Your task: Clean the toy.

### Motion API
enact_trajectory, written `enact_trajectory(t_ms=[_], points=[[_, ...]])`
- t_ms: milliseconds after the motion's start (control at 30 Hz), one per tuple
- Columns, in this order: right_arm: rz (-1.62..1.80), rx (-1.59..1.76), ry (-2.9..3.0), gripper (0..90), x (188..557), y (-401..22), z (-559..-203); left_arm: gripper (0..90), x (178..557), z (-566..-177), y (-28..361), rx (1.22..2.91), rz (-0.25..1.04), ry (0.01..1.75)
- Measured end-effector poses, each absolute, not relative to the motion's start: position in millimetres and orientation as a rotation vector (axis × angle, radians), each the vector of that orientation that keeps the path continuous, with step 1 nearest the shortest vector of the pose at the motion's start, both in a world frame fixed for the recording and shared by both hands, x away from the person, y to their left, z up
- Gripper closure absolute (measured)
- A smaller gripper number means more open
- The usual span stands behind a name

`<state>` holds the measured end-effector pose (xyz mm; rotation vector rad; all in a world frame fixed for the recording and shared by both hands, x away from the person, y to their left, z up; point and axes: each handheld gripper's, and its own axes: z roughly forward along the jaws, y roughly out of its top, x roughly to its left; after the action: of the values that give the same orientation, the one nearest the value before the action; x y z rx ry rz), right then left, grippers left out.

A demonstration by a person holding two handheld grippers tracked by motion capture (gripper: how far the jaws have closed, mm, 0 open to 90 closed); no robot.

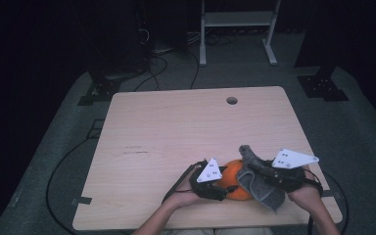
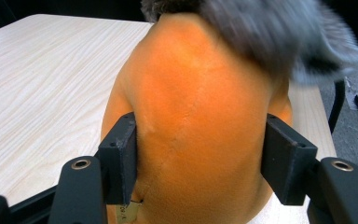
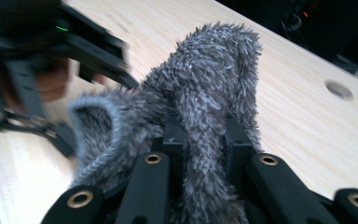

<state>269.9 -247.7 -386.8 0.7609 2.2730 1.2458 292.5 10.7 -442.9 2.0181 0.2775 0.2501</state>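
Left gripper [image 1: 220, 185] at the counter's [image 1: 176, 127] six o'clock edge, forearm entering from below, jaws part-open and clamped on both flanks of the orange ball [image 2: 200, 121]: smooth, rounded, faintly seamed, matte. At three o'clock of it, grey cloth [image 1: 260, 188] draped against the ball, shaggy and fuzzy, one fold standing upright. Right gripper [image 3: 204, 140] at four o'clock, hand low behind it, jaws nearly together, pinching that fold of cloth.
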Motion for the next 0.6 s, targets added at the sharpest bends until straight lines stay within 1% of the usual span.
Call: enact_trajectory(t_ms=[67,167,267,333,367,433,600], points=[[1.164,0.796,2.268,75.0,273,-258,-391,36.5,292,-443,10,2.020,0.257,0.270],[1.226,0.813,2.258,74.9,269,-263,-385,36.4,292,-442,8,2.025,0.264,0.257],[1.317,0.723,2.267,74.9,260,-244,-370,36.1,289,-443,6,2.033,0.272,0.233],[1.318,0.654,2.298,74.9,256,-229,-366,35.9,286,-442,5,2.050,0.301,0.202],[1.275,0.622,2.313,74.8,255,-220,-367,35.8,285,-442,5,2.052,0.307,0.198],[1.236,0.621,2.326,74.8,258,-216,-372,35.9,285,-443,5,2.044,0.306,0.213],[1.256,0.788,2.284,75.0,273,-249,-387,36.0,286,-443,5,2.028,0.293,0.229]])
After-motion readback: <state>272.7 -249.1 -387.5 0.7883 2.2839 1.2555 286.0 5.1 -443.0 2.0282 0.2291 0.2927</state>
